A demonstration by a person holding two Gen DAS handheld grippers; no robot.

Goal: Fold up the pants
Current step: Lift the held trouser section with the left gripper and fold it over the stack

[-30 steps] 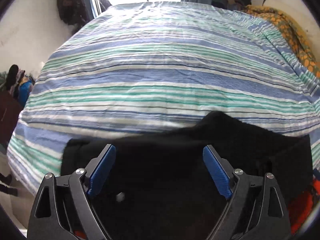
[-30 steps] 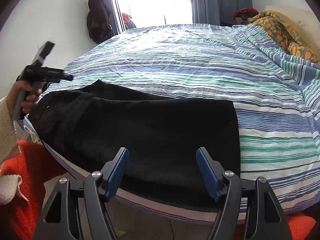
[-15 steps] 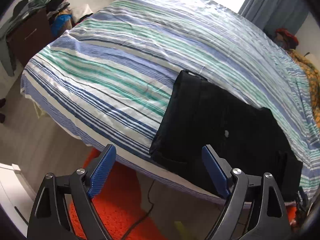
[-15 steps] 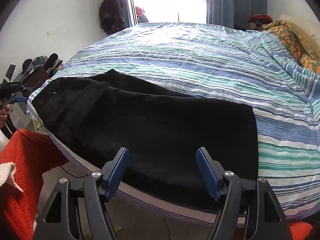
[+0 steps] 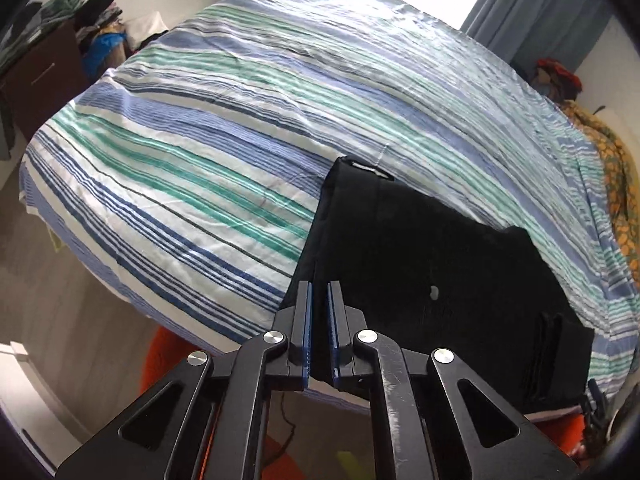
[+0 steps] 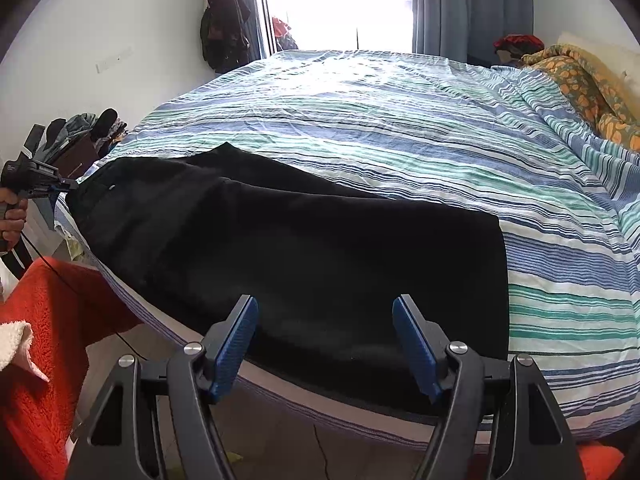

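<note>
Black pants (image 6: 304, 256) lie flat along the near edge of a striped bed (image 6: 400, 128), waistband to the left. In the left wrist view the pants (image 5: 420, 264) run to the right. My left gripper (image 5: 319, 296) is shut on the near corner of the waistband end. It also shows at the far left of the right wrist view (image 6: 66, 188), touching that end of the pants. My right gripper (image 6: 325, 312) is open and empty, just above the pants' near edge towards the leg end.
An orange patterned blanket (image 6: 580, 84) lies at the bed's right side. A dark dresser with piled clothes (image 5: 44, 68) stands left of the bed. An orange rug (image 6: 44, 320) covers the floor below the near edge. A window with curtains (image 6: 340, 0) is behind the bed.
My left gripper swung to the left end of the pants and closed from wide open onto the waistband corner. My right gripper stayed open and barely shifted.
</note>
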